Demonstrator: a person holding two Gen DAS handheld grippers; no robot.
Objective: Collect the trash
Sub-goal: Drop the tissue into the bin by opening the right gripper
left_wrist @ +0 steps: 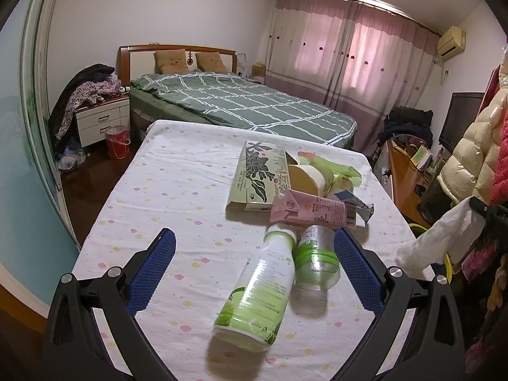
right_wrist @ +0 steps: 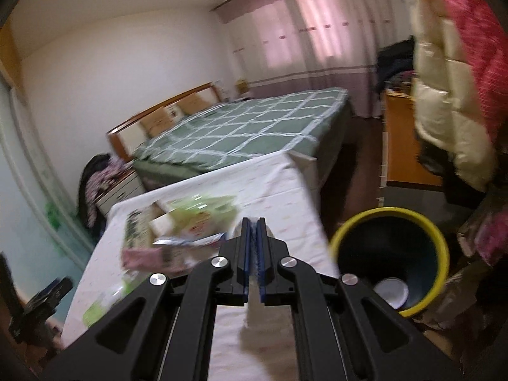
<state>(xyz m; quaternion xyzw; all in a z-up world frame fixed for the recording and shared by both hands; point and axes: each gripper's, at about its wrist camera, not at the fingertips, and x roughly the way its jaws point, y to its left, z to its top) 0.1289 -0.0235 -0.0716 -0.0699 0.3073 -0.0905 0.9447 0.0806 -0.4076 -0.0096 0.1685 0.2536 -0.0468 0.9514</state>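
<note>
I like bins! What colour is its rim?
Yellow: the bin's rim shows best in the right wrist view.

Left gripper point(left_wrist: 254, 247) jaws wide apart, lower frame – green-label bottle point(left_wrist: 257, 295) lying between them on table point(left_wrist: 177, 171); box point(left_wrist: 263, 177), pink carton point(left_wrist: 312, 211) center-right.

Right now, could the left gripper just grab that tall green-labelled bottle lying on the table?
Probably yes. The left gripper has its jaws wide open, with the green-labelled bottle lying between them; only the small clear bottle beside it crowds the grab.
</note>
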